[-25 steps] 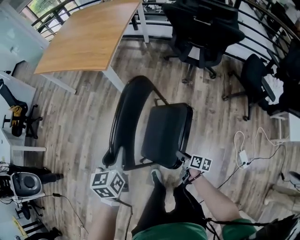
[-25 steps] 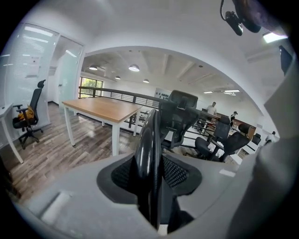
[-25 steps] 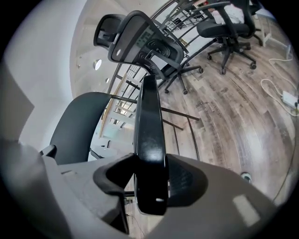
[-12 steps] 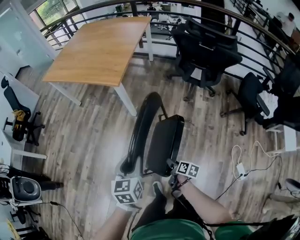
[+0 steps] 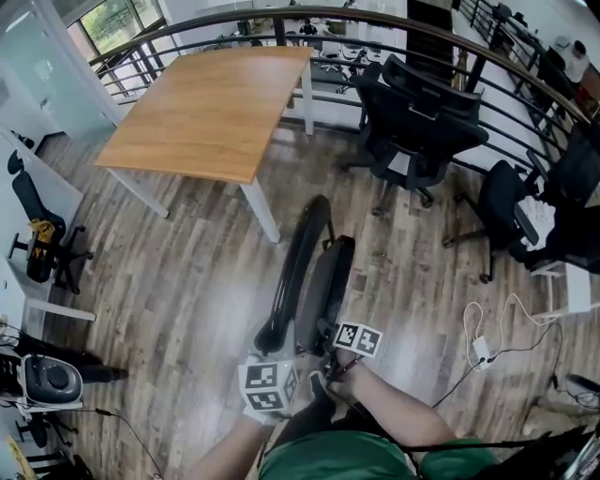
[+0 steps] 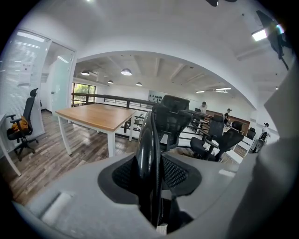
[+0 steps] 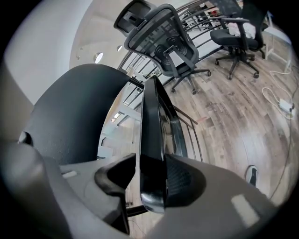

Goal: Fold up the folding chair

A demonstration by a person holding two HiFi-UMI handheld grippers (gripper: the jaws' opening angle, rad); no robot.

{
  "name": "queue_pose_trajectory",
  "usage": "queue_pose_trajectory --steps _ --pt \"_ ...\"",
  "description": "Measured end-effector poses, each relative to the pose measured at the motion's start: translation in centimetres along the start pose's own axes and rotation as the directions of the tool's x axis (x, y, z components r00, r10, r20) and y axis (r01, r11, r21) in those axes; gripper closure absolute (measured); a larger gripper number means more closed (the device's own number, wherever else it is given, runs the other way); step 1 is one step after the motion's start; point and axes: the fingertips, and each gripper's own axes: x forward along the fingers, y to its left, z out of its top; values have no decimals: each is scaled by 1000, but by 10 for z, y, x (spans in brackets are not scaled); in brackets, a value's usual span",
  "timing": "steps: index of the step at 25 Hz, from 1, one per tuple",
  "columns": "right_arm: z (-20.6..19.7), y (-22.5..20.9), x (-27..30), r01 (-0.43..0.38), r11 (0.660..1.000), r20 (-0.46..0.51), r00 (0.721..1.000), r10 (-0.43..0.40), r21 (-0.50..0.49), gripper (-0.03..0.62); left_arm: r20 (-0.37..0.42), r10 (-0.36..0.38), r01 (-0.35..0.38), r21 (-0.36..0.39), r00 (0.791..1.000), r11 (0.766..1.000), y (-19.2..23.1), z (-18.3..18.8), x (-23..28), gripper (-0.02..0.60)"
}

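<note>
The black folding chair [image 5: 302, 267] stands on the wood floor, its seat [image 5: 330, 281] swung up almost flat against the curved backrest. My left gripper [image 5: 281, 345] is shut on the backrest's near edge; in the left gripper view the glossy black backrest [image 6: 148, 154] rises edge-on between the pads of that gripper [image 6: 152, 189]. My right gripper [image 5: 330, 330] is shut on the seat's front edge. In the right gripper view the seat [image 7: 152, 126] stands upright in the gripper [image 7: 148, 179], with the backrest [image 7: 70, 112] close on its left.
A wooden table [image 5: 211, 103] stands behind the chair at the left. Black office chairs [image 5: 422, 122] and a curved railing [image 5: 375, 19] are behind at the right. A white cable with a power strip [image 5: 483, 349] lies on the floor at the right. The person's legs are just below the grippers.
The seat has swung up from nearly flat to almost against the backrest. My right gripper rose and moved left with the seat edge; the left gripper rose a little, holding the backrest.
</note>
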Motion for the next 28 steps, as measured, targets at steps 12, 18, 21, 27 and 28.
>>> queue_pose_trajectory --steps 12,18,21,27,28 --pt "-8 40 22 4 1000 -16 1000 -4 -15 402 4 -12 12 33 1000 999 -6 2 -3 442" --pt "-9 44 25 36 999 -10 999 -36 -20 402 8 -28 27 57 1000 998 -21 1 -2 446" --pt "-9 41 22 33 999 -19 999 -33 -24 402 0 -39 39 54 999 998 -24 -2 -2 446" --pt "-11 44 19 -81 993 -84 994 74 -84 393 -2 -26 26 57 1000 998 -25 0 -4 446" --pt "-11 45 16 -90 988 -91 993 79 -122 378 3 -26 26 65 1000 998 -26 0 -4 446"
